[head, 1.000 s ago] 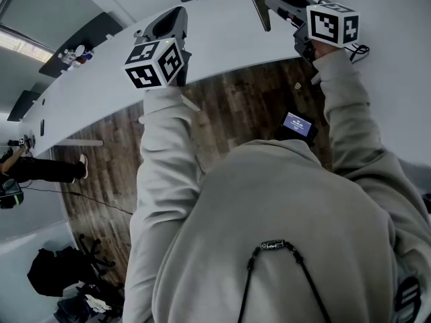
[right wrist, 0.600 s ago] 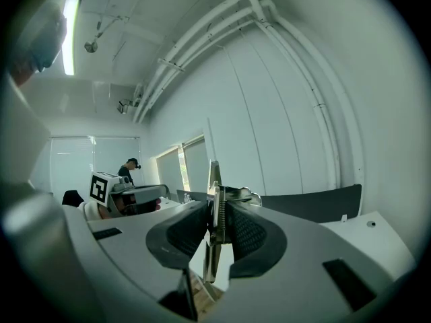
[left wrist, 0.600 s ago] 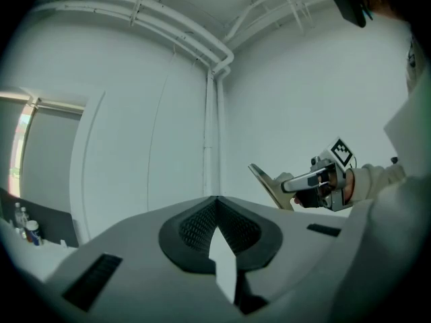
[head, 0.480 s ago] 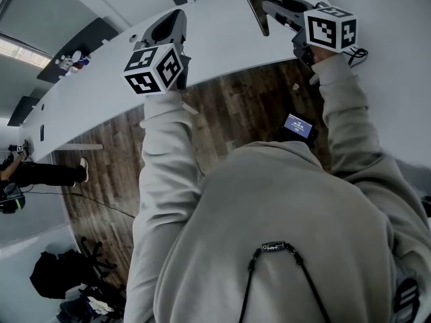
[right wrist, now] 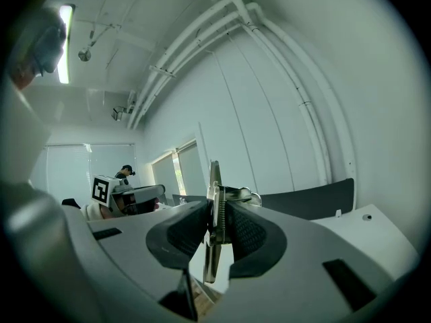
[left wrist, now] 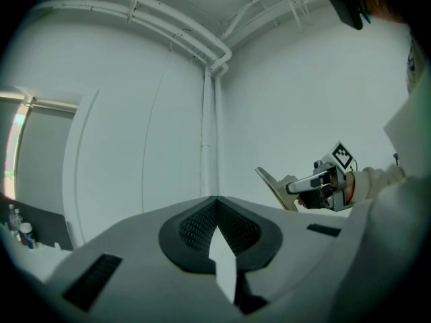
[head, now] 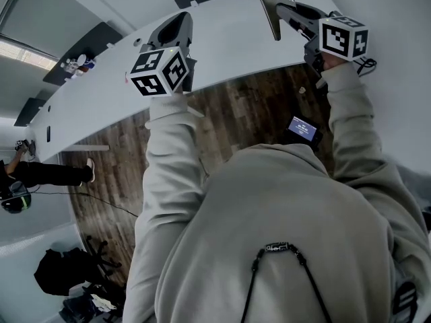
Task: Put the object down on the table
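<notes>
Over the far end of the long white table [head: 222, 49], my right gripper [head: 283, 7] is shut on a flat metal tool [head: 269, 13]. The dull blade sticks out past the pads, up and to the left. In the right gripper view the tool [right wrist: 211, 261] stands edge-on, pinched between the dark ribbed pads [right wrist: 246, 231]. My left gripper [head: 176, 22] is held up over the table's near edge, jaws shut with nothing in them. The left gripper view shows its pads [left wrist: 195, 224] meeting at the tip, with the right gripper [left wrist: 296, 186] and the tool [left wrist: 272, 186] beyond.
Dark wood floor [head: 236, 113] lies below the table's near edge. A small lit screen [head: 302, 129] sits by my right sleeve. Bottles [head: 75, 64] stand far down the table, and a cable [head: 367, 62] lies at its right. A person [head: 27, 173] is at the left, black bags [head: 60, 271] on the floor.
Both grippers have drifted a little to the right in the head view. The tool stays clamped in the right gripper and the left stays shut.
</notes>
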Available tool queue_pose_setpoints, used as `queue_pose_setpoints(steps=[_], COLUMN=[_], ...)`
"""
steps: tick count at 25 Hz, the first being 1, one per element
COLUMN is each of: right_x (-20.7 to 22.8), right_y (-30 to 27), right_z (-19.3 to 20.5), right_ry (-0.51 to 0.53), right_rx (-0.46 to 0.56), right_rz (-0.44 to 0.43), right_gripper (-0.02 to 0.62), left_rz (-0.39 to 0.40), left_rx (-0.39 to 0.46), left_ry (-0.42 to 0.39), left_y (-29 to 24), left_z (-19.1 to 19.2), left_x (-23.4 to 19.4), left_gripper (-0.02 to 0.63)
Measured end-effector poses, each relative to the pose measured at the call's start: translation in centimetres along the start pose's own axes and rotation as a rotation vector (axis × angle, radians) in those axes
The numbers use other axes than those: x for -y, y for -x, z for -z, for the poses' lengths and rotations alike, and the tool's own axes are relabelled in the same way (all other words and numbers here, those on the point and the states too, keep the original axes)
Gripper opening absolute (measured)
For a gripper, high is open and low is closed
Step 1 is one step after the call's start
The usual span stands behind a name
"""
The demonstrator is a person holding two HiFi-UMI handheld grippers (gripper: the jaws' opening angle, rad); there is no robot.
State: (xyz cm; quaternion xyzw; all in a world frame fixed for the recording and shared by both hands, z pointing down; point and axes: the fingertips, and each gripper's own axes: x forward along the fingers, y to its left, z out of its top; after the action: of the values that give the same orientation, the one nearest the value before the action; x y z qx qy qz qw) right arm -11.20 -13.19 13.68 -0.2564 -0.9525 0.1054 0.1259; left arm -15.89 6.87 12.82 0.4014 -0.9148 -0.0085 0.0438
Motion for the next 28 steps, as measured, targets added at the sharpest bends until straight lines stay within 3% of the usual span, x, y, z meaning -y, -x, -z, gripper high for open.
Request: queue_pose_setpoints(steps=[4, 11, 17, 23, 28], right_x=[1.3, 3.6, 4.5, 5.1, 4.4], right_y=[0.0, -0.9, -1.7, -1.5, -1.6], right_z=[-0.2, 1.2, 1.8, 2.2, 1.8], right_ry=[-0.016, -0.023, -0.012, -0.015, 0.007], right_rx=[0.008, -0.016, -0.037, -0.063, -0.068], right_rz=[0.015, 0.018, 0.023, 0.071, 0.112], right_gripper=[0.101, 0.101, 0.101, 0.101, 0.101], left_rz=[0.013, -0.008, 0.037, 0.152, 0.180], left_rx=[-0.028, -0.018, 0.006, 0.023, 0.053], left_ry=[-0.048, -0.028, 0.013, 0.028, 0.070], left_y=[-0.9, -2.4, -4.0, -5.9, -5.9], left_z=[0.1, 1.0, 2.0, 2.9, 3.2], left_x=[-0.3, -2.5, -3.0, -1.3, -2.8], left_gripper=[0.003, 0.002, 0.003, 0.003, 0.003])
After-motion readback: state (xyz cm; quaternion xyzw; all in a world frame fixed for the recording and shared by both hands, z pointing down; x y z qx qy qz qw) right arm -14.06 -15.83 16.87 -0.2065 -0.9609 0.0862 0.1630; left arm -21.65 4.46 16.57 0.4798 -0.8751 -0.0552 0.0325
